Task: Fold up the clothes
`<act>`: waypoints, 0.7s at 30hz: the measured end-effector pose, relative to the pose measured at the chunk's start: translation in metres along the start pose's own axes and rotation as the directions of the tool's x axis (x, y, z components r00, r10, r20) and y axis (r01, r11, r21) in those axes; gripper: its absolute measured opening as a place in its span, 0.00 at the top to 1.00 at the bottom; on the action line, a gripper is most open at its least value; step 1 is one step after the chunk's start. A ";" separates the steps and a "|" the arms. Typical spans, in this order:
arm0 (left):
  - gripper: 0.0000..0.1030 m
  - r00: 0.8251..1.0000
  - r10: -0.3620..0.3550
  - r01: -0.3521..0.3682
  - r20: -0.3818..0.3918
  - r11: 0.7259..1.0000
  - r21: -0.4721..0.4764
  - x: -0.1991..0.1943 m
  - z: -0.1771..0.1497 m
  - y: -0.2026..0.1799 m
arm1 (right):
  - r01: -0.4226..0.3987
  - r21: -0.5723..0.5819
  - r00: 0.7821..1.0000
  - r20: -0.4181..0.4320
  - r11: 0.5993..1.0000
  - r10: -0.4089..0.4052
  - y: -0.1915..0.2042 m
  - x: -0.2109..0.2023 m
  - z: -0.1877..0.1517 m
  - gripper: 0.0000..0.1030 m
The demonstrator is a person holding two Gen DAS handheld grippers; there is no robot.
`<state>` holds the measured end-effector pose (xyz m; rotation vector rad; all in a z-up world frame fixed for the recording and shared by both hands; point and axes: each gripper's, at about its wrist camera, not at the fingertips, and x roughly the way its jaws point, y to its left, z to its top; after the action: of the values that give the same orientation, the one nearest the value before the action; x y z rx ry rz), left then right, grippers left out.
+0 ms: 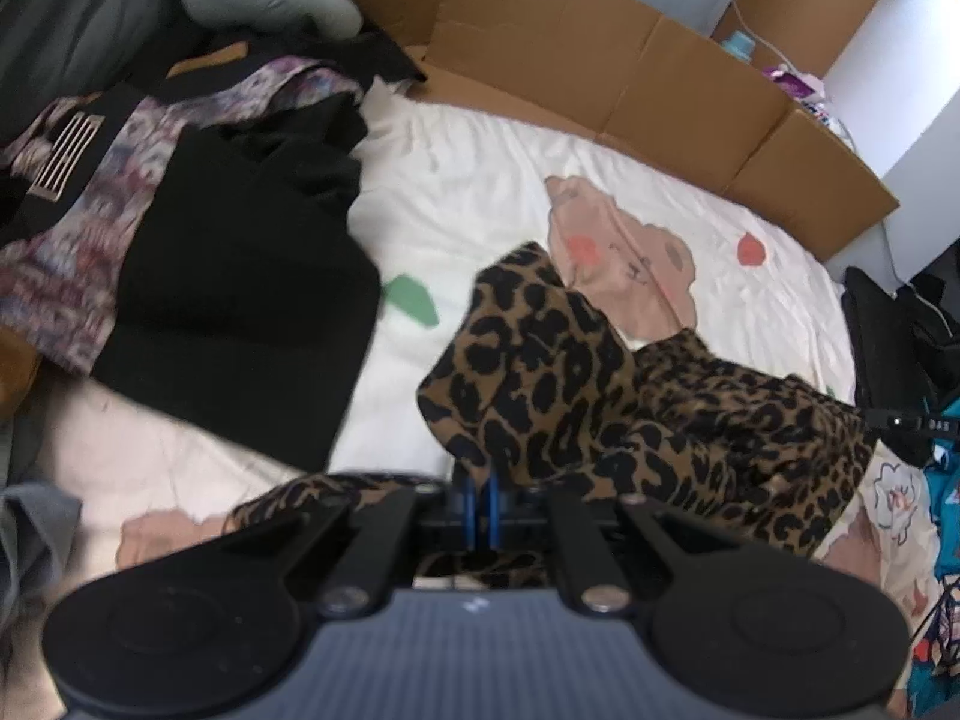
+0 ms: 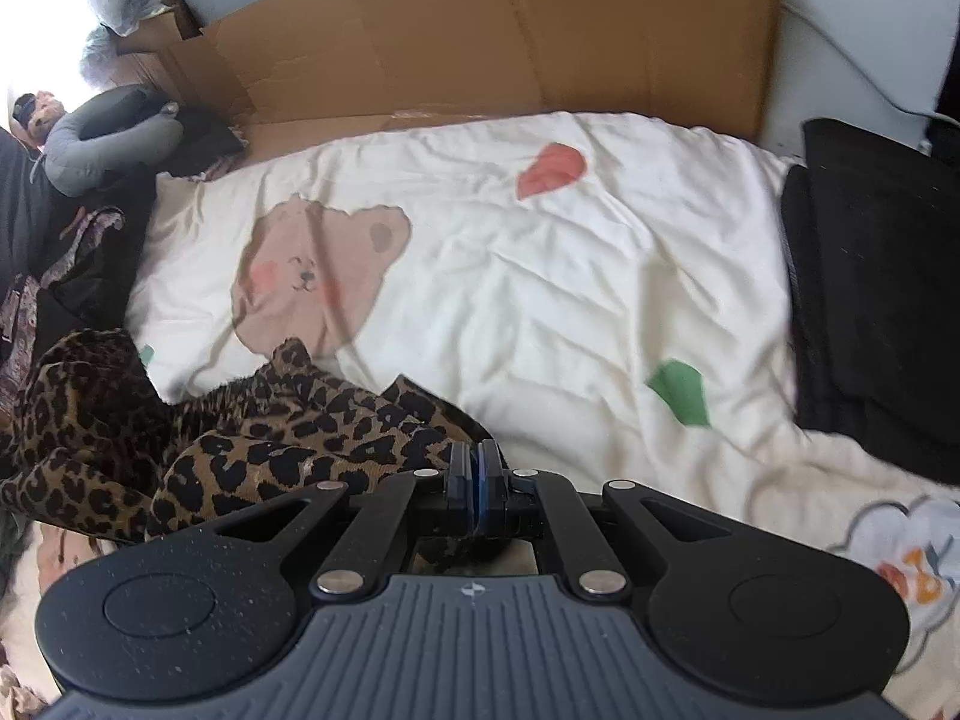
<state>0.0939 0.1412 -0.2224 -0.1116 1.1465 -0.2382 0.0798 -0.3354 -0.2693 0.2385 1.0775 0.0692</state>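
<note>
A leopard-print garment (image 1: 576, 384) hangs bunched above a cream bedsheet (image 1: 480, 180) printed with a bear. My left gripper (image 1: 480, 492) is shut on one edge of it, the cloth rising up from between the blue pads. In the right wrist view the same leopard-print garment (image 2: 240, 432) trails off to the left over the bedsheet (image 2: 540, 276). There my right gripper (image 2: 477, 468) is shut on another edge of it, with the fabric pinched between the closed pads.
A heap of black and patterned clothes (image 1: 198, 252) lies left of the garment. Brown cardboard (image 2: 480, 36) stands along the far side of the bed. A folded black stack (image 2: 876, 300) sits at the right edge. A grey neck pillow (image 2: 114, 138) lies far left.
</note>
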 end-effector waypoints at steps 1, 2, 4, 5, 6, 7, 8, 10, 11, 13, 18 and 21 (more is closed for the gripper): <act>0.95 1.000 0.005 -0.005 -0.010 1.000 -0.004 -0.001 -0.005 0.002 | 0.002 0.004 1.000 -0.005 1.000 -0.002 -0.002 -0.002 -0.004 1.00; 0.95 1.000 0.009 -0.010 -0.021 1.000 -0.011 -0.002 -0.010 0.005 | 0.003 0.009 1.000 -0.009 1.000 -0.003 -0.004 -0.005 -0.008 1.00; 0.95 0.999 0.017 -0.018 -0.045 1.000 -0.024 -0.003 -0.020 0.012 | 0.006 0.019 1.000 -0.018 1.000 -0.006 -0.007 -0.008 -0.014 1.00; 0.95 0.998 0.022 -0.024 -0.063 0.999 -0.032 -0.003 -0.026 0.016 | 0.008 0.025 1.000 -0.022 1.000 -0.007 -0.009 -0.009 -0.017 1.00; 0.95 0.996 0.027 -0.030 -0.080 0.999 -0.039 -0.003 -0.032 0.019 | 0.009 0.030 1.000 -0.025 0.999 -0.009 -0.010 -0.010 -0.020 1.00; 0.94 0.995 0.032 -0.037 -0.098 0.998 -0.046 -0.002 -0.037 0.023 | 0.011 0.036 1.000 -0.029 0.999 -0.010 -0.012 -0.011 -0.023 1.00; 0.93 0.993 0.046 -0.052 -0.111 0.997 -0.050 -0.002 -0.041 0.026 | 0.013 0.040 0.999 -0.033 0.999 -0.012 -0.013 -0.012 -0.025 1.00; 0.90 0.988 0.068 -0.079 -0.137 0.994 -0.074 -0.003 -0.047 0.035 | 0.069 -0.014 0.997 -0.032 0.998 -0.069 -0.012 -0.014 -0.029 0.97; 0.88 0.987 0.080 -0.092 -0.137 0.992 -0.086 -0.006 -0.047 0.040 | 0.066 -0.007 0.997 -0.039 0.998 -0.066 -0.014 -0.015 -0.029 0.97; 0.88 0.986 0.104 -0.118 -0.134 0.988 -0.102 -0.012 -0.047 0.045 | 0.045 0.014 0.998 -0.044 0.999 -0.045 -0.020 -0.019 -0.029 0.94; 0.83 0.988 0.127 -0.135 -0.089 0.987 -0.088 -0.020 -0.032 0.050 | 0.032 0.008 0.999 -0.024 0.999 -0.032 -0.023 -0.025 -0.023 0.77; 0.70 0.990 0.129 -0.135 -0.061 0.986 -0.100 -0.017 -0.017 0.052 | 0.010 0.002 1.000 -0.009 1.000 -0.010 -0.019 -0.023 -0.015 0.68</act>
<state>0.0782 0.1960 -0.2251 -0.1210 1.2157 -0.0645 0.0545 -0.3556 -0.2602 0.2351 1.0879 0.0605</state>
